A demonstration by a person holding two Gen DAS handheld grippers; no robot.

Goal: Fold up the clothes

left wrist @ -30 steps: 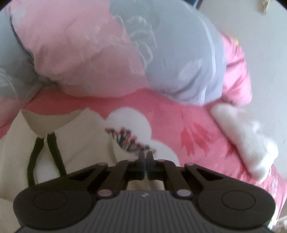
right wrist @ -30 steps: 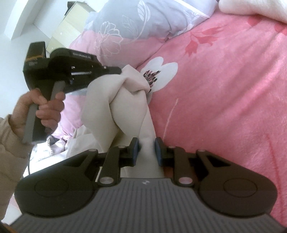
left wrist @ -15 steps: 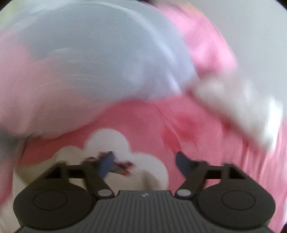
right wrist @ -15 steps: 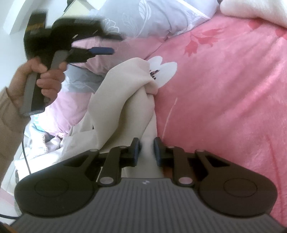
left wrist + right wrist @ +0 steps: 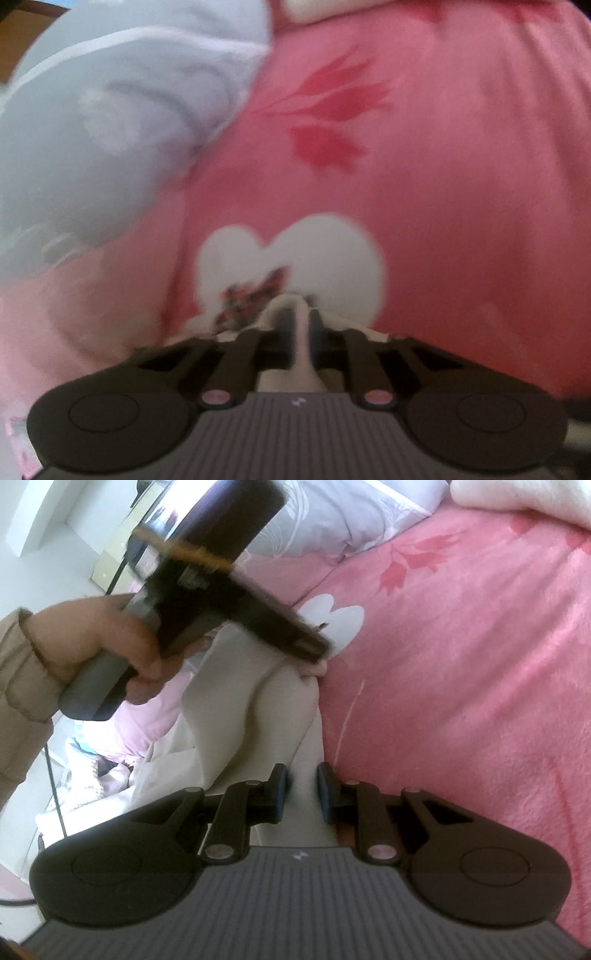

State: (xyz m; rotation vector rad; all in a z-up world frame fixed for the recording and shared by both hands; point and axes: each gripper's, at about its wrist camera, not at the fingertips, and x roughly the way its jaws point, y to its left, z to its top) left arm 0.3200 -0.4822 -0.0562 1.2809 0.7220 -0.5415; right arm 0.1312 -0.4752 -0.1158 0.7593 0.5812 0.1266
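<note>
**Both grippers clamped on the cream garment over the pink bedspread**

Nearest in the right wrist view, the right gripper (image 5: 302,788) has its two fingers pressed on a narrow strip of the cream garment (image 5: 255,709), which rises from the jaws as a draped, twisted fold toward the left gripper (image 5: 317,653). In its own view the left gripper (image 5: 303,328) is pinched tight on a thin ridge of the same cream garment (image 5: 301,363); that picture is blurred. The person's left hand (image 5: 107,646), in a beige sleeve (image 5: 22,686), grips the grey handle. A small pale mark sits on each gripper's ribbed body, too small to read, and lettering on the left gripper's body is smeared.

Under the cloth lies the pink bedspread (image 5: 461,664), printed with a white flower (image 5: 314,254) and red blossoms (image 5: 332,110). Beyond, a grey floral pillow (image 5: 343,520) lies at the head, a fluffy white blanket (image 5: 524,498) at the far right, and pale crumpled clothes (image 5: 92,771) lie at the left edge.
</note>
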